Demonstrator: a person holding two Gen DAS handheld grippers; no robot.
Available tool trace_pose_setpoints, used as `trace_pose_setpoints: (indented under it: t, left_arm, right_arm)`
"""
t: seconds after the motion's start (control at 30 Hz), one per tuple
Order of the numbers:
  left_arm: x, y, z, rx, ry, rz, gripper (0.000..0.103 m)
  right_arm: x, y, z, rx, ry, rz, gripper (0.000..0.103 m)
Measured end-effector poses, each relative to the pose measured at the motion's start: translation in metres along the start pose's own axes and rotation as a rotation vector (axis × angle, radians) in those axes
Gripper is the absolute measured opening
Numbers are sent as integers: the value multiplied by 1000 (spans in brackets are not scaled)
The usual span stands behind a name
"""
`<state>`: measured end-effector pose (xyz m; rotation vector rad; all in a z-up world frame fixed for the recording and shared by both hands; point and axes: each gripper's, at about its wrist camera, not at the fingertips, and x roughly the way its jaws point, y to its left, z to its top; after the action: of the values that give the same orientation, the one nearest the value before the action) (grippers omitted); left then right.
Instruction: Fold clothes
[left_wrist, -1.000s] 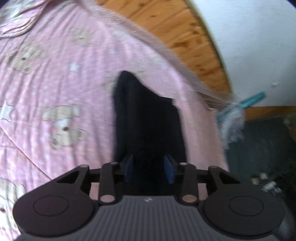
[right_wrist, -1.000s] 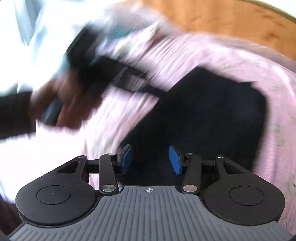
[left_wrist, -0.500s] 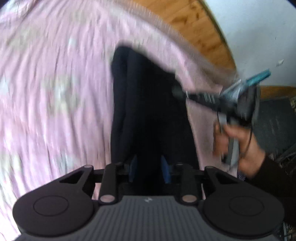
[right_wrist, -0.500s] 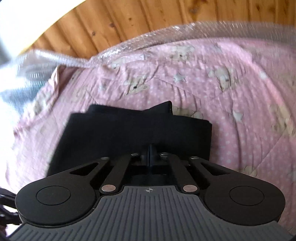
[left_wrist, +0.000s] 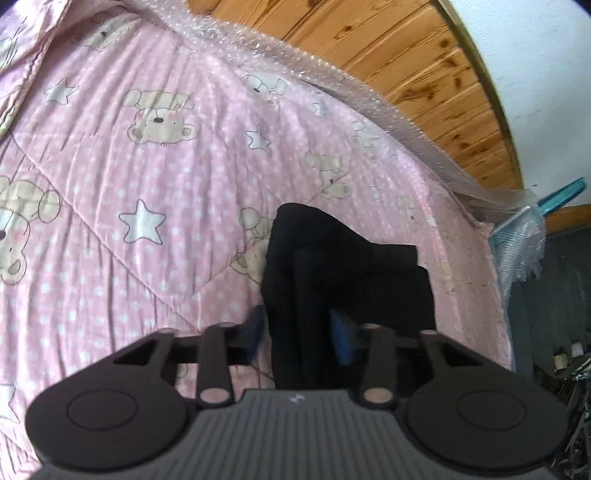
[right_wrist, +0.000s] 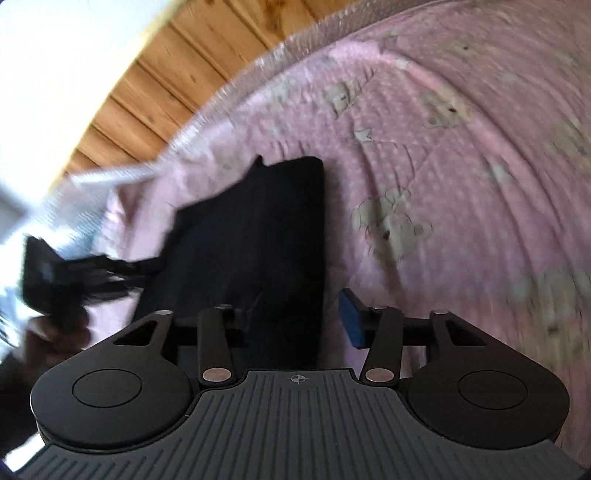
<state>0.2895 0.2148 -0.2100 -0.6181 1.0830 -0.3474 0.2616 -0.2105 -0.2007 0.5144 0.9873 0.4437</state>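
A folded black garment lies on a pink blanket printed with bears and stars. My left gripper hovers at the garment's near edge. Its jaws are opening, and a narrow fold of the black cloth runs between the blue pads. In the right wrist view the same garment lies ahead. My right gripper is at its near edge, jaws opening; the cloth fills the left part of the gap and the right pad stands clear over the blanket. A person's hand shows blurred at the left.
A wooden bed frame with bubble wrap along its edge borders the blanket at the far side. A teal-handled brush sticks out at the bed's right corner, above dark floor. The blanket stretches wide to the left.
The right jaws were shut on the garment's edge half a second ago and now stand apart; that gripper has rolled. The left jaws have widened, and the right gripper and hand have left the left view.
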Motion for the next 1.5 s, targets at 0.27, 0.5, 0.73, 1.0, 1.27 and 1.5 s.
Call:
trace_pose_setpoints:
  t: [0.27, 0.5, 0.73, 1.0, 1.27, 1.5]
  left_arm:
    - [30, -11, 14, -11, 28, -115, 65]
    - [36, -6, 13, -65, 48, -117, 17]
    - [-12, -38, 4, -104, -57, -73, 8]
    - [-41, -99, -22, -184, -93, 98, 10]
    - [-28, -50, -45, -195, -81, 28, 22]
    - [-18, -33, -46, -226, -79, -32, 45]
  right_arm:
    - [-4, -14, -50, 123, 124, 212, 59]
    - [4, -19, -73, 170, 121, 257, 46]
    - [-22, 12, -35, 8, 142, 217, 2]
    - [-27, 25, 132, -435, 340, 175, 2]
    - [-18, -10, 119, -222, 32, -248, 43]
    - [-74, -38, -45, 301, -186, 48, 76]
